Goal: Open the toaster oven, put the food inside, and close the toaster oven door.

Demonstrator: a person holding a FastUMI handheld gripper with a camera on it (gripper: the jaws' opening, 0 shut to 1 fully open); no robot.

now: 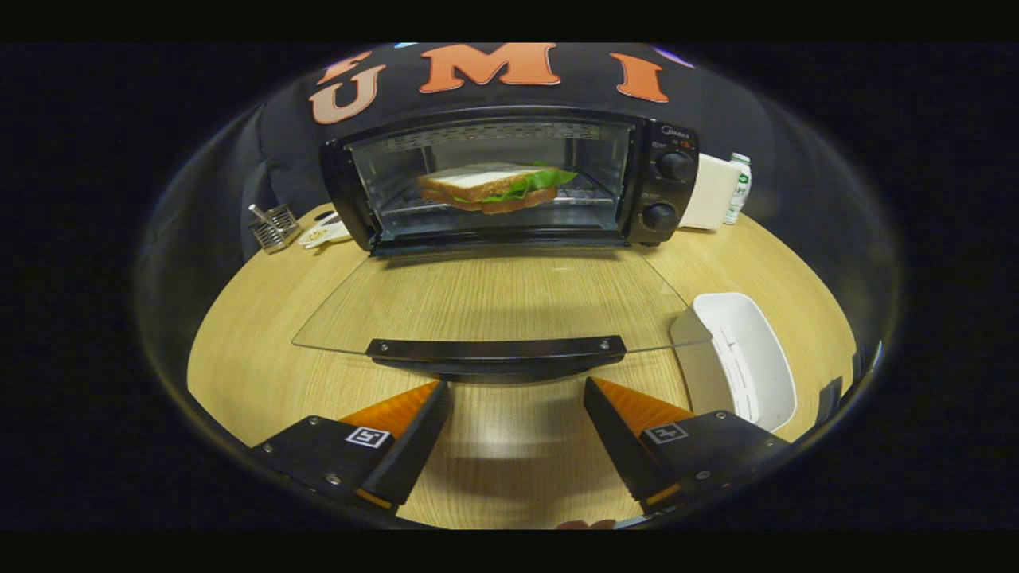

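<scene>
I see wooden desk (263, 350), toaster oven (509, 179) at back, glass door (493, 298) folded flat. Sandwich (493, 187) sits on rack inside. White tray (744, 358) right of door. My tool (517, 394) low, fingers apart, empty, just short of door handle (495, 350).

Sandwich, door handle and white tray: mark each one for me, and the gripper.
Sandwich (492, 187): gripper view, on its front crust edge.
Door handle (495, 348): gripper view, middle of the bar.
White tray (766, 350): gripper view, inner floor.
Gripper (517, 422): gripper view, open gap between fingers.
</scene>
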